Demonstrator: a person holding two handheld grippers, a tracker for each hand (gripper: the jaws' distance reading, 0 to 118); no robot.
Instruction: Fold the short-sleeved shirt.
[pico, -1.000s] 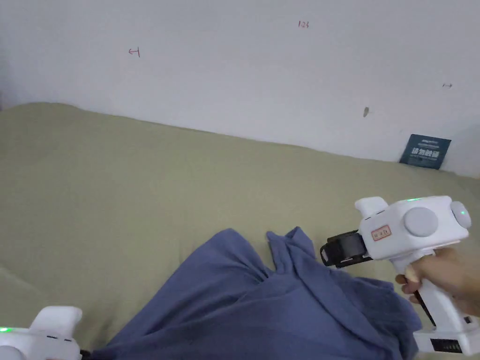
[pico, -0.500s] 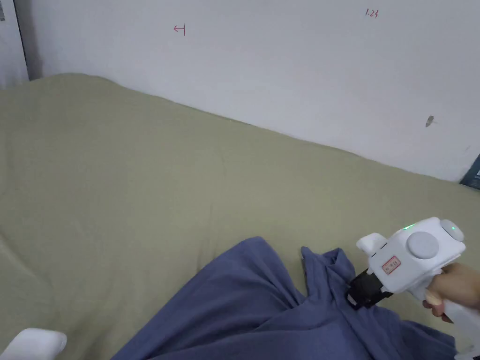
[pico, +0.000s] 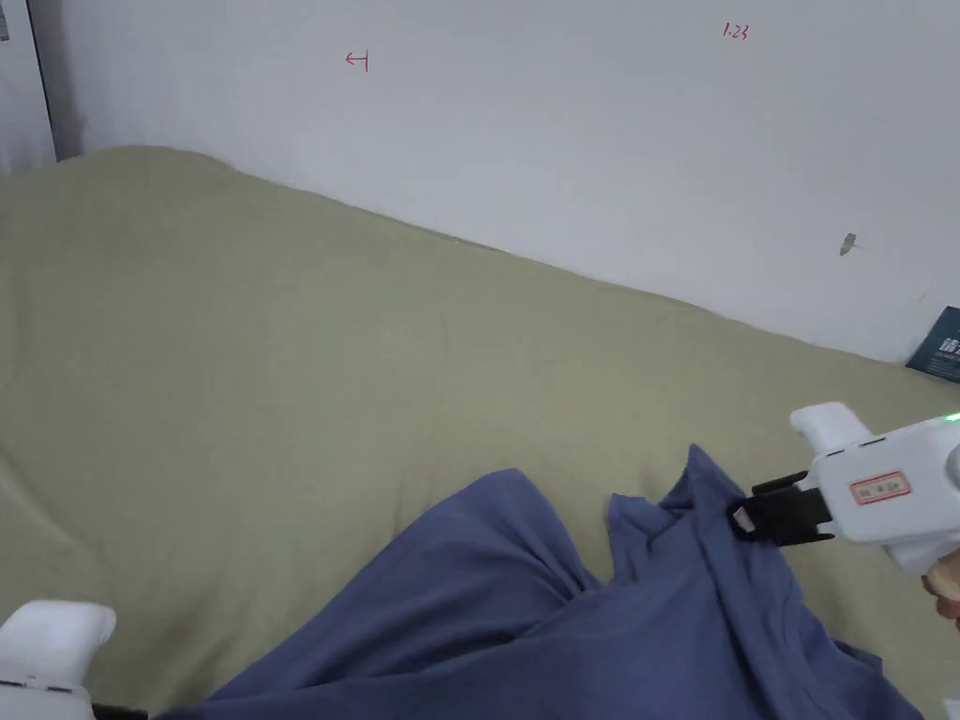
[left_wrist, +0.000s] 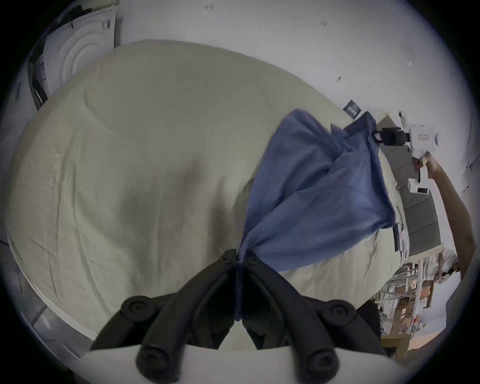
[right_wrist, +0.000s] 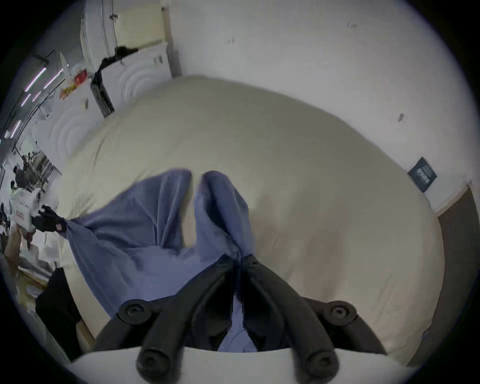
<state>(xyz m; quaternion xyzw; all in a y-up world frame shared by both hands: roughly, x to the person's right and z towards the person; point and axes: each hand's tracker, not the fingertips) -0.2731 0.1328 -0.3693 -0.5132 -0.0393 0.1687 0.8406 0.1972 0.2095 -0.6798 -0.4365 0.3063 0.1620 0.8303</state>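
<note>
Right gripper (pico: 745, 518) pinches a raised edge of the blue shirt (pico: 525, 609), jaws closed on the cloth, seen plainly in the right gripper view where fabric (right_wrist: 223, 223) runs into the nip of the gripper (right_wrist: 237, 259); left gripper (left_wrist: 237, 256) likewise clamps a gathered corner of the shirt (left_wrist: 319, 187), jaws pressed together on it; in the head view its white body (pico: 52, 647) sits at the low left corner. Shirt hangs slack between the two grips, bunched with a deep fold down its middle, partly resting on the olive bedsheet (pico: 281, 356); it lies at the near edge of the bed, toward the person. Long axis of the cloth runs from left grip to right grip, slantwise across the near side; right end is held higher and farther in, left end low and near. Judgement: spreading comes first, so the grips need to draw apart along that axis until the middle fold pulls out; broad open sheet lies beyond the shirt toward the wall (pico: 562, 141), good room for laying flat; near bed edge is the tight side, where cloth could slip off.
</note>
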